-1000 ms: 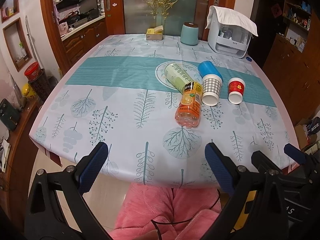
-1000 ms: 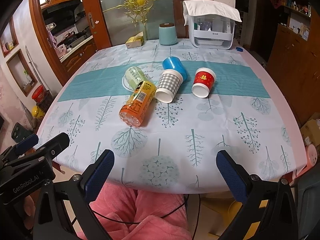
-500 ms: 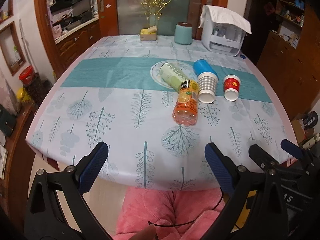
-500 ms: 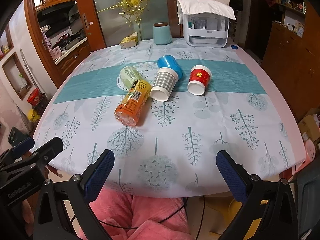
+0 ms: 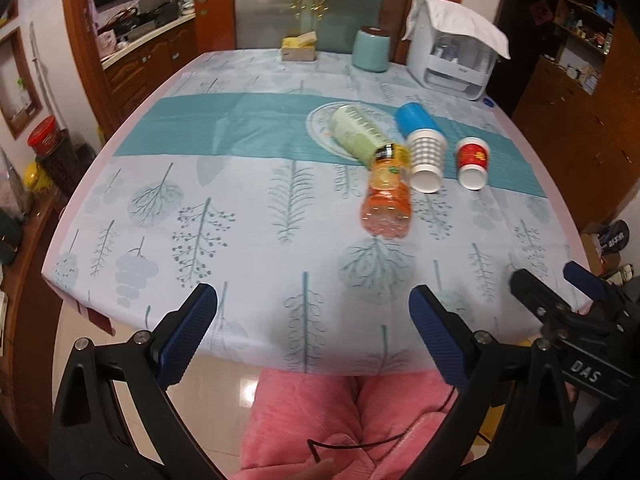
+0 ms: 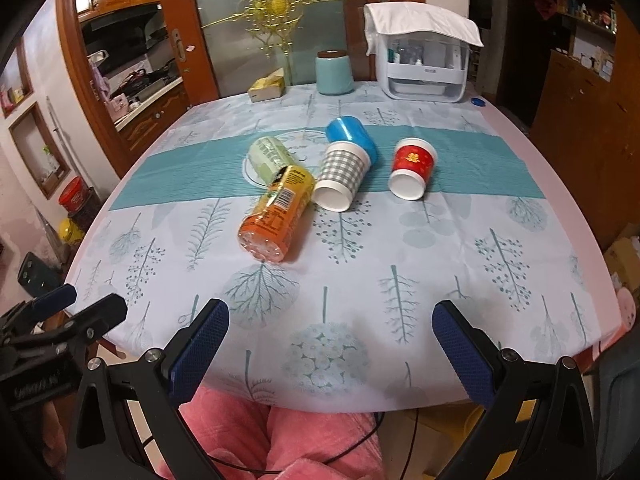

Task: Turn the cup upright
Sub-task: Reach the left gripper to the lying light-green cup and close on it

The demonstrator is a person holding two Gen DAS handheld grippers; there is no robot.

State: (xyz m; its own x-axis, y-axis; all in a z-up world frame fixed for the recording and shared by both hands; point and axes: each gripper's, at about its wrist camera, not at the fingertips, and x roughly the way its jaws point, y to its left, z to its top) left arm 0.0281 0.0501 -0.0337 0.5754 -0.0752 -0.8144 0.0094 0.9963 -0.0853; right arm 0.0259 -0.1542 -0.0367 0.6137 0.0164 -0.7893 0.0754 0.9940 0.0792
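Three cups lie on their sides on the table's teal stripe: a grey checked paper cup with its mouth toward me, a red paper cup to its right, and a blue cup behind the checked one. My left gripper is open and empty at the near table edge. My right gripper is open and empty, also at the near edge. Each shows in the other's view, the left and the right.
An orange juice bottle and a pale green bottle lie left of the cups. A teal canister, a tissue box and a white covered organiser stand at the far edge. The tablecloth reaches the near edge.
Both grippers have shifted slightly toward the table; the objects sit a little closer in view. Nothing on the table has moved.
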